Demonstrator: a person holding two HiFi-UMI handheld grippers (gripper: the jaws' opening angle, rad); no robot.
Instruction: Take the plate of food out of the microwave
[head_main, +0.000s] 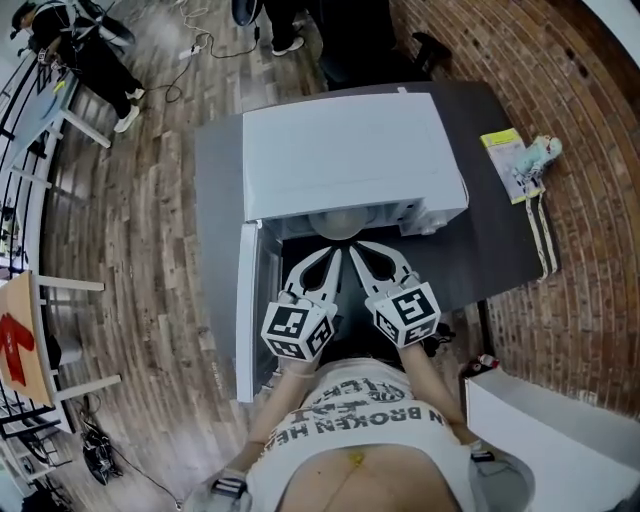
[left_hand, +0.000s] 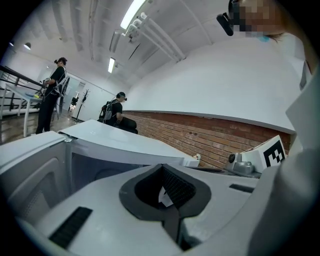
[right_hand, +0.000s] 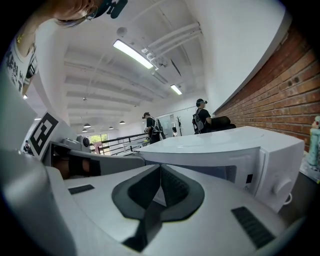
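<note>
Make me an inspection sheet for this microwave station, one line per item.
Surface: dark table under the microwave.
Job's things: white microwave, door swung open; pale plate at its mouth, food not visible.
Clutter: yellow-green packet and small pale toy at the table's right edge.
Grippers: left tongs and right tongs both shut, tips close to the plate.
Cables: white cord hanging over the table's right edge; floor cables.
Surroundings: wood floor, brick wall, person far off.

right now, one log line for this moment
door open | plate at microwave mouth | left gripper shut on plate | right gripper shut on plate
</note>
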